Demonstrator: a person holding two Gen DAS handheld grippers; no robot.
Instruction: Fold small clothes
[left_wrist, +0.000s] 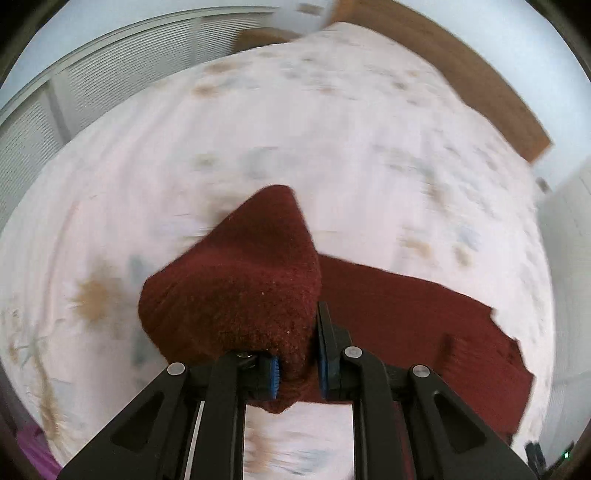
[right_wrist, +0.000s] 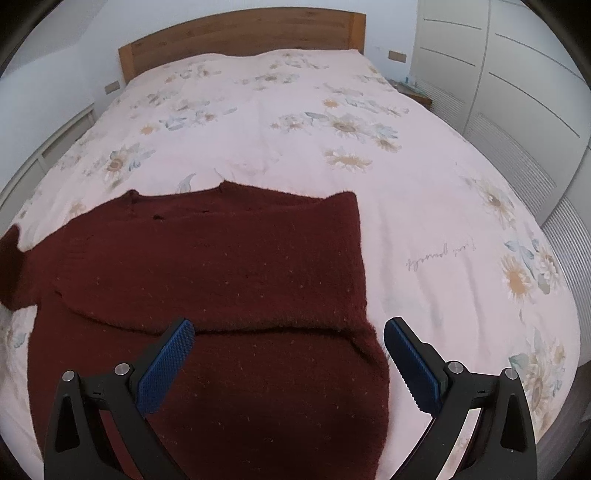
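Note:
A dark red knitted sweater (right_wrist: 221, 273) lies spread on the bed, one side folded over its body. In the left wrist view my left gripper (left_wrist: 297, 373) is shut on a sleeve or corner of the sweater (left_wrist: 240, 288) and holds it lifted above the bed, the cloth draping over the fingers. The rest of the sweater (left_wrist: 424, 325) lies flat to the right. In the right wrist view my right gripper (right_wrist: 288, 354) is open and empty, hovering over the sweater's near right edge, with blue pads (right_wrist: 166, 369) on either side.
The bed has a pale pink floral cover (right_wrist: 332, 155) and a wooden headboard (right_wrist: 240, 37). White wardrobe doors (right_wrist: 517, 110) stand to the right, and white louvred panels (left_wrist: 92, 81) to the left. The left wrist view is motion-blurred.

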